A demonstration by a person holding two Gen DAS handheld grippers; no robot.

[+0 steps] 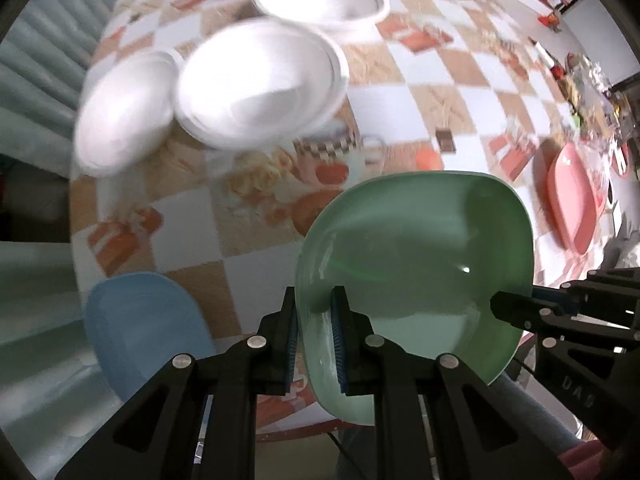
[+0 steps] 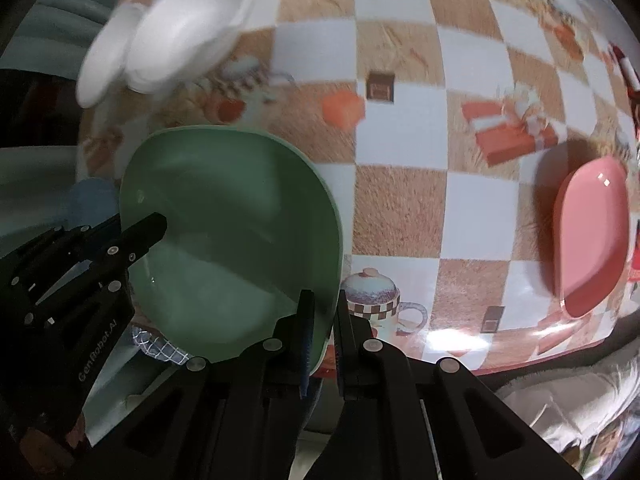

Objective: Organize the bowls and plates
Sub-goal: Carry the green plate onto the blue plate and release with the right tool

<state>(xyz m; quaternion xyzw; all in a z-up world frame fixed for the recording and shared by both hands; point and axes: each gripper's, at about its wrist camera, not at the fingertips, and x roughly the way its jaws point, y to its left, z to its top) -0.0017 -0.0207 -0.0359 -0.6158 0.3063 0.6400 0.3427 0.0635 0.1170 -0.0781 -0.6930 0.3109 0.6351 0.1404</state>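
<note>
A pale green squarish plate (image 1: 416, 264) hangs above the near edge of the checkered table (image 1: 400, 96), held from two sides. My left gripper (image 1: 314, 304) is shut on its left rim, blue pads pressing both faces. My right gripper (image 2: 324, 312) is shut on the opposite rim of the green plate (image 2: 232, 240). Each gripper shows in the other's view: the right gripper (image 1: 516, 308) at the plate's right edge, the left gripper (image 2: 148, 228) at its left. White bowls (image 1: 260, 84) stand blurred at the back left. A blue plate (image 1: 144, 328) lies at the near left corner.
A pink plate (image 2: 592, 236) lies at the table's right side. Another white bowl (image 1: 320, 0) stands further back and a smaller white one (image 1: 124, 116) at the far left. Clutter lines the far right edge (image 1: 592, 92). A ribbed teal surface (image 1: 40, 80) flanks the table's left.
</note>
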